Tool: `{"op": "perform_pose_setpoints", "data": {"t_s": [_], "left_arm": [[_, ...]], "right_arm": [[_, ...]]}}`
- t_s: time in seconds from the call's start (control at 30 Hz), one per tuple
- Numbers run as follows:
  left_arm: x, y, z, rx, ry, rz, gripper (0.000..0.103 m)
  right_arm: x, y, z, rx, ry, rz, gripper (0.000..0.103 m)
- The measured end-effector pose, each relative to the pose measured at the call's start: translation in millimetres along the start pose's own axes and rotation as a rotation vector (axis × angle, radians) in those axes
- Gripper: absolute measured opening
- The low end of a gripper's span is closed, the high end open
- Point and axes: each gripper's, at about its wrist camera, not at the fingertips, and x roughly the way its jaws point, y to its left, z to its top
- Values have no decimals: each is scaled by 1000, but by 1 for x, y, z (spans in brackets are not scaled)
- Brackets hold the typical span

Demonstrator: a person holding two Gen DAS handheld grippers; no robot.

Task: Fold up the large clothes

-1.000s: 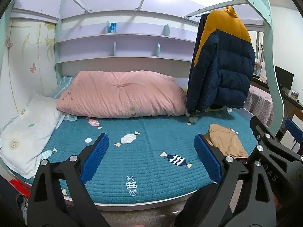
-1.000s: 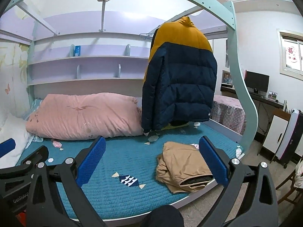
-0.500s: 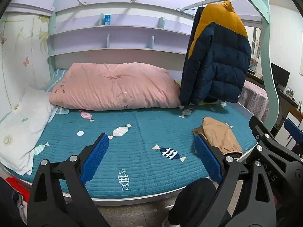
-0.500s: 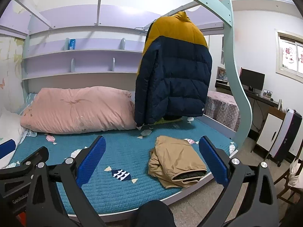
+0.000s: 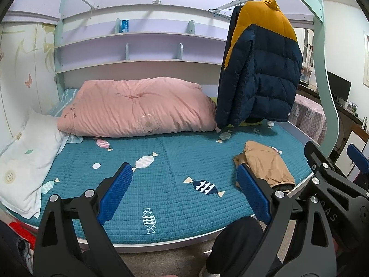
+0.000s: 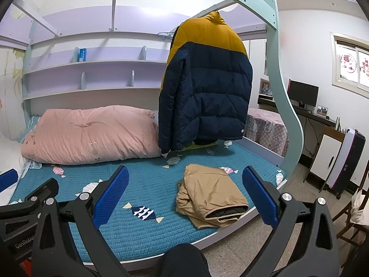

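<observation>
A navy and mustard puffer jacket (image 5: 260, 69) (image 6: 207, 87) hangs from a rail over the right end of the bed. A folded tan garment (image 5: 265, 164) (image 6: 209, 196) lies on the teal quilt near the bed's front right edge. My left gripper (image 5: 184, 180) is open and empty, held in the air before the bed's front edge. My right gripper (image 6: 186, 182) is open and empty too, just to the left gripper's right. Both stay well short of the jacket and clear of the tan garment.
A pink duvet (image 5: 138, 108) is piled at the back of the bed (image 5: 161, 207), and a white pillow (image 5: 23, 161) lies at the left. Lilac shelves (image 5: 138, 39) line the back wall. A mint arched frame post (image 6: 281, 87) stands at the right, with a desk and monitor (image 6: 303, 93) beyond. A person's dark knee (image 6: 182, 260) shows below.
Both grippers have drawn back and risen a little, so the bed looks smaller and lower in each view. Their jaws stay open; nothing on the bed has moved.
</observation>
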Motion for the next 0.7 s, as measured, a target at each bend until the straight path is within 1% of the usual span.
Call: {"op": "perform_pose_setpoints", "data": {"t_s": [0.7], "left_arm": [[3, 7, 0, 1, 0, 16, 92]], "right_arm": [[1, 4, -2, -1, 9, 9, 95]]}}
